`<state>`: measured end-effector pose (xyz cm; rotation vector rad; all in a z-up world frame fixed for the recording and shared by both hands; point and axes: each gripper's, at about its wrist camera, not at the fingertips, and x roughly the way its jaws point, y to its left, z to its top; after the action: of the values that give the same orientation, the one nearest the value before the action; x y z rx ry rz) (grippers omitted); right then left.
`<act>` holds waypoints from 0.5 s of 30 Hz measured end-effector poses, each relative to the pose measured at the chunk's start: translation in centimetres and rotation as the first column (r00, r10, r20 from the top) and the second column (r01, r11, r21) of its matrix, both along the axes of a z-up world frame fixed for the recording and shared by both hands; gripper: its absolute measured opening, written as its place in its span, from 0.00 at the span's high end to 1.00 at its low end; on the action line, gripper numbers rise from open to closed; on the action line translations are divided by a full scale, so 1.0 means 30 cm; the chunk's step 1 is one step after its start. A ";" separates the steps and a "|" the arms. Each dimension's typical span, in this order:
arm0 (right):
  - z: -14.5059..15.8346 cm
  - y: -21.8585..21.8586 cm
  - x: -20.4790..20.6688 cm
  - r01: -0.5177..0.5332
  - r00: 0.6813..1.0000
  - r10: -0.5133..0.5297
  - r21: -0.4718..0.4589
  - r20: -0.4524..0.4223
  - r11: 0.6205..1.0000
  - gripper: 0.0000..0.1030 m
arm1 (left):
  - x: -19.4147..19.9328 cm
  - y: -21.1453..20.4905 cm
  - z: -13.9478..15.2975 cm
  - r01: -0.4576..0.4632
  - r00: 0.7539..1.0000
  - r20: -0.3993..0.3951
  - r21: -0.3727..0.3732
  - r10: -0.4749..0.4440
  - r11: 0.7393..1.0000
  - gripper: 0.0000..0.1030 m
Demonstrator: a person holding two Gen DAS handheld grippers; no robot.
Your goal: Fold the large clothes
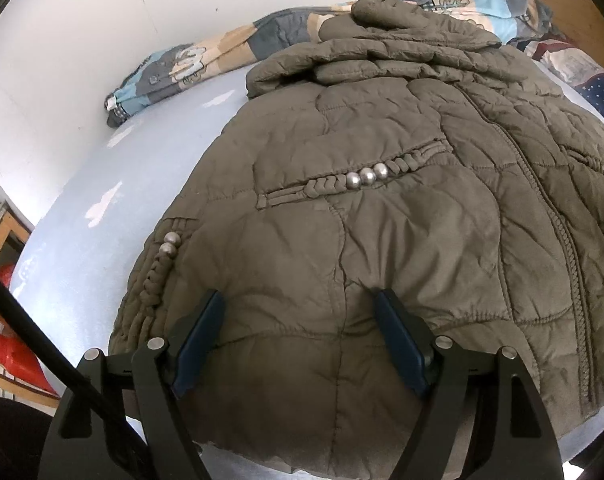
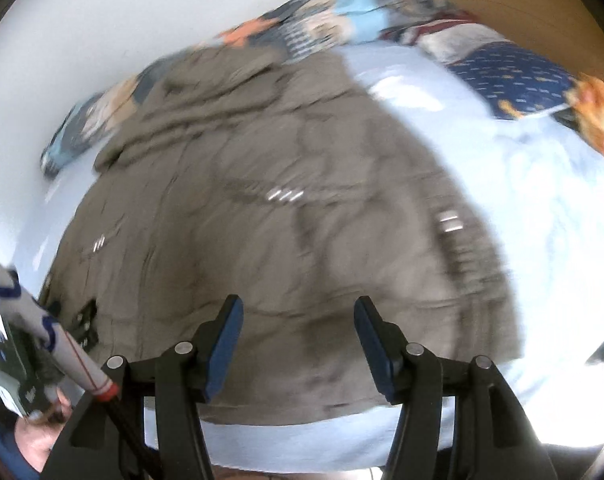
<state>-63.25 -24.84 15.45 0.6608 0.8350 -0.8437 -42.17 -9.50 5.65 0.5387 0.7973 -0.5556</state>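
Observation:
An olive quilted jacket lies spread on a pale blue bed sheet, front up, with silver studs on its pockets and a zip down the middle. Its hood and sleeves are bunched at the far end. My left gripper is open just above the jacket's near hem, holding nothing. In the blurred right wrist view the same jacket fills the middle. My right gripper is open above the jacket's near hem, holding nothing.
A patchwork quilt is rolled along the white wall at the far side of the bed. A dotted navy pillow and a wooden headboard are at the far right. Red items sit on shelves at the left.

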 end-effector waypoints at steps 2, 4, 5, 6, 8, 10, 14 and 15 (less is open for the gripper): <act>0.036 -0.037 -0.081 0.084 0.996 -0.083 -0.026 0.028 0.996 0.34 | 0.011 0.010 0.018 0.002 0.999 -0.034 -0.018 -0.003 1.000 0.25; 0.061 -0.077 -0.163 0.178 0.983 -0.175 -0.037 0.053 0.983 0.25 | 0.026 0.027 0.040 -0.005 0.998 -0.070 -0.044 0.002 0.999 0.25; 0.068 -0.092 -0.199 0.220 0.974 -0.217 -0.042 0.058 0.975 0.25 | 0.035 0.044 0.056 -0.016 0.997 -0.082 -0.063 0.011 0.998 0.25; 0.073 -0.111 -0.243 0.268 0.962 -0.265 -0.048 0.061 0.962 0.25 | 0.040 0.057 0.068 -0.024 0.996 -0.088 -0.076 0.017 0.997 0.25; 0.063 -0.147 -0.307 0.327 0.943 -0.325 -0.026 0.067 0.945 0.24 | 0.066 0.107 0.112 -0.060 0.995 -0.092 -0.117 0.049 0.991 0.25; 0.033 -0.178 -0.350 0.366 0.927 -0.367 0.033 0.079 0.930 0.24 | 0.099 0.159 0.148 -0.102 0.991 -0.101 -0.151 0.088 0.983 0.25; -0.040 -0.218 -0.385 0.403 0.902 -0.420 0.154 0.097 0.902 0.24 | 0.194 0.278 0.175 -0.217 0.968 -0.173 -0.200 0.184 0.955 0.25; -0.051 -0.215 -0.378 0.400 0.902 -0.420 0.171 0.103 0.901 0.24 | 0.215 0.303 0.172 -0.242 0.960 -0.192 -0.204 0.204 0.949 0.25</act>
<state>-74.59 -31.30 13.91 1.0377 0.6428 -1.1101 -35.73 -0.42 10.80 0.1883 0.9294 -0.4774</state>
